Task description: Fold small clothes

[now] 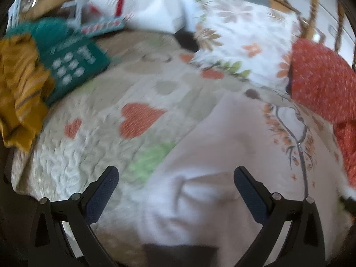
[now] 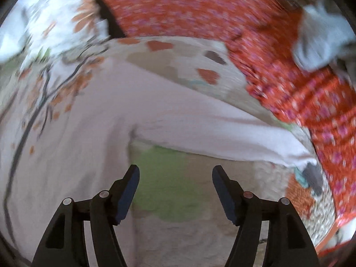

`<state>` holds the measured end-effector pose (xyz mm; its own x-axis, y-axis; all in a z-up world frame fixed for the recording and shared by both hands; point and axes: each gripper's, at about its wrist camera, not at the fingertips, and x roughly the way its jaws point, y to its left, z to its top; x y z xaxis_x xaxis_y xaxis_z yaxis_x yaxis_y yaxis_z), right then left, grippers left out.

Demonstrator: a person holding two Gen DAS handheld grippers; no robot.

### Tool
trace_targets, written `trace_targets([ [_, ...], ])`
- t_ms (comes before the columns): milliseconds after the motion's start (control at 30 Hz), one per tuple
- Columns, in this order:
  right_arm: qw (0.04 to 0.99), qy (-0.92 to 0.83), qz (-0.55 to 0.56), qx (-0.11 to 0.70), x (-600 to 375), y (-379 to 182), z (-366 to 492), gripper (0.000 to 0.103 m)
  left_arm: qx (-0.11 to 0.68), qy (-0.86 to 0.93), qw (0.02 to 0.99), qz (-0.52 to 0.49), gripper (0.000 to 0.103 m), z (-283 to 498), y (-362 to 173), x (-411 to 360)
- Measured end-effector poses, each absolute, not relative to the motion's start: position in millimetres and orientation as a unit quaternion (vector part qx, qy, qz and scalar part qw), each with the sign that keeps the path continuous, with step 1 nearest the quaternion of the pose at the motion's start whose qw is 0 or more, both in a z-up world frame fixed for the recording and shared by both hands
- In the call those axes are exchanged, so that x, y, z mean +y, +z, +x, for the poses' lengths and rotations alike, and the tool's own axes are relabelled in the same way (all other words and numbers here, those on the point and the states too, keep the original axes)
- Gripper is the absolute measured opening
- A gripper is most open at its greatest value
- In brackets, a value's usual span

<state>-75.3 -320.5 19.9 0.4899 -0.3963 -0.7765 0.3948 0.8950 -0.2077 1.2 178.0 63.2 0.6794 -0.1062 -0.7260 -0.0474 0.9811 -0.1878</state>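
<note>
While both sets of fingers stand spread and empty, we note the pale pink top (image 1: 222,146) flat on the quilted bedspread (image 1: 89,155), lower right of the left view. Right gripper (image 2: 175,191) should pinch the sleeve (image 2: 222,138) edge; left gripper (image 1: 175,191) the hem.

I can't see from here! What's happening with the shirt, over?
Left gripper open, right gripper open, both empty. Pale pink long-sleeved shirt with orange tree print flat on heart-patterned quilt, sleeve out. Red dotted garment close beside sleeve.
</note>
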Motion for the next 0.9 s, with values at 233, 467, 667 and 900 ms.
trace_targets([
  [233,0.861,-0.218,-0.07,0.454,-294,7,-74,0.075,0.422,-0.099,0.896,-0.093,0.103,-10,56,160],
  [467,0.861,-0.22,-0.05,0.456,-307,7,-73,0.076,0.493,-0.087,0.866,-0.021,0.008,6,28,127],
  [667,0.859,-0.235,-0.058,0.451,-309,8,-73,0.076,0.435,0.008,0.898,-0.058,0.008,32,77,179],
  [900,0.857,-0.238,-0.042,0.456,-312,5,-70,0.076,0.393,0.167,0.898,-0.104,0.02,101,118,269],
])
